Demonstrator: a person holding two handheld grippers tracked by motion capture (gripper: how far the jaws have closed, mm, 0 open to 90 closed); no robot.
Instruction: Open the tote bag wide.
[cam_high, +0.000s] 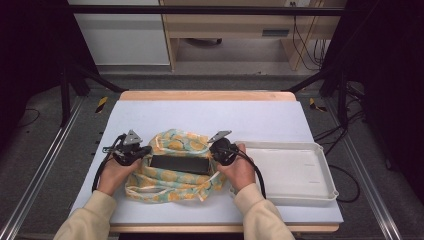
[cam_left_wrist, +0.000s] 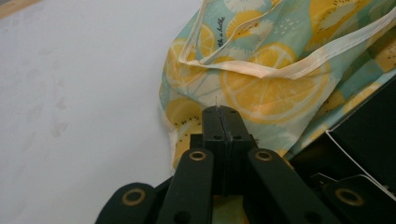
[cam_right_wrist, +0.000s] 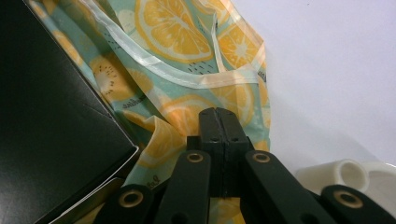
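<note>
A lemon-print cloth bag (cam_high: 170, 187) lies on the white mat with a flat black box (cam_high: 179, 164) in its open mouth. My left gripper (cam_high: 145, 150) rests at the bag's left edge, jaws pressed together. In the left gripper view its tips (cam_left_wrist: 221, 109) hover over the bag's fabric (cam_left_wrist: 266, 88), with the box (cam_left_wrist: 369, 121) to the right. My right gripper (cam_high: 212, 150) sits at the bag's right edge, also shut. Its tips (cam_right_wrist: 218, 111) lie over the cloth (cam_right_wrist: 173, 42) beside the box (cam_right_wrist: 42, 126). I see no fabric pinched between either pair of jaws.
A shallow white tray (cam_high: 300, 145) stands right of the bag, close to my right hand; its corner (cam_right_wrist: 345, 172) appears in the right gripper view. The white mat (cam_high: 200, 115) stretches bare behind the bag, on a wooden table edged by black frame posts.
</note>
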